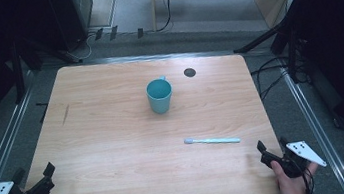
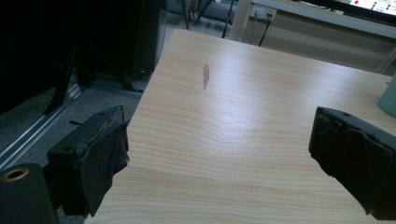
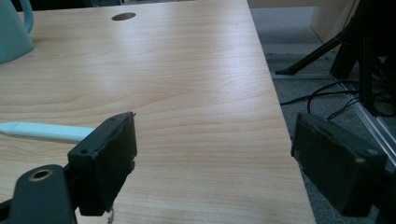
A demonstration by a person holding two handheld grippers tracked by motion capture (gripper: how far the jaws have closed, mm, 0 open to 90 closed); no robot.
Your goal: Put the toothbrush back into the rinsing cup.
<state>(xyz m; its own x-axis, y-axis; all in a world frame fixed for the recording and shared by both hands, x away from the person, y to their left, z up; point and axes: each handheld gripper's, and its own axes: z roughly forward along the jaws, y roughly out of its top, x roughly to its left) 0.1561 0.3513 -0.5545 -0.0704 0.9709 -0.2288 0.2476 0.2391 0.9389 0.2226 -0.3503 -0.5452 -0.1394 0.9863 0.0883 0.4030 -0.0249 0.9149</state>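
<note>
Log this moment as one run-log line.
left gripper: open, empty, near-left table corner | right gripper: open, empty, near-right edge | toothbrush: flat, nearer right gripper | teal mug: upright, mid-table

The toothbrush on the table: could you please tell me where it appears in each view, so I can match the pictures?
High view: the toothbrush lies flat right of centre, nearer the person than the cup, head pointing left.
Left gripper view: not in it; a sliver of the cup sits at the right edge.
Right gripper view: its handle enters from the left edge, partly behind the left-hand jaw.
Shared landmark: the cup.
</note>
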